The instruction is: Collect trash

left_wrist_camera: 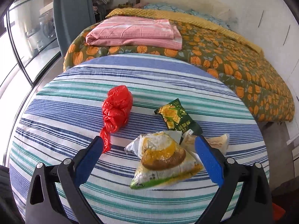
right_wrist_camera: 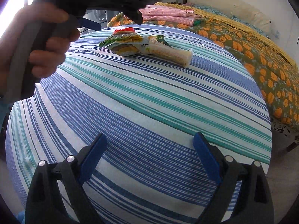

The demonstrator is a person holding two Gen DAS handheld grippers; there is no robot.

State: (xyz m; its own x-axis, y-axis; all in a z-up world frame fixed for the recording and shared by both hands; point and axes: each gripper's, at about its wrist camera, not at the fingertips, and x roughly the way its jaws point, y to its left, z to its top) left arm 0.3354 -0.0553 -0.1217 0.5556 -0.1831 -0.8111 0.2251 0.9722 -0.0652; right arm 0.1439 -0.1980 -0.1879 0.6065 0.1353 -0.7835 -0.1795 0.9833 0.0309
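We hold L tongs (left_wrist_camera: 148, 144) open, straddling the yellow wrapper (left_wrist_camera: 160, 156) on the striped table (left_wrist_camera: 74, 100). R tongs (right_wrist_camera: 149, 140) open, empty. Risk: thin film slips or crumples, snagging the cloth.

A striped sheet (left_wrist_camera: 130, 78) of blue, green and white covers the near part of the bed. Behind it lies a green quilt (left_wrist_camera: 233, 65) with orange flowers. A folded pink blanket (left_wrist_camera: 134, 34) rests on the quilt, near a yellow blanket (left_wrist_camera: 186, 15).
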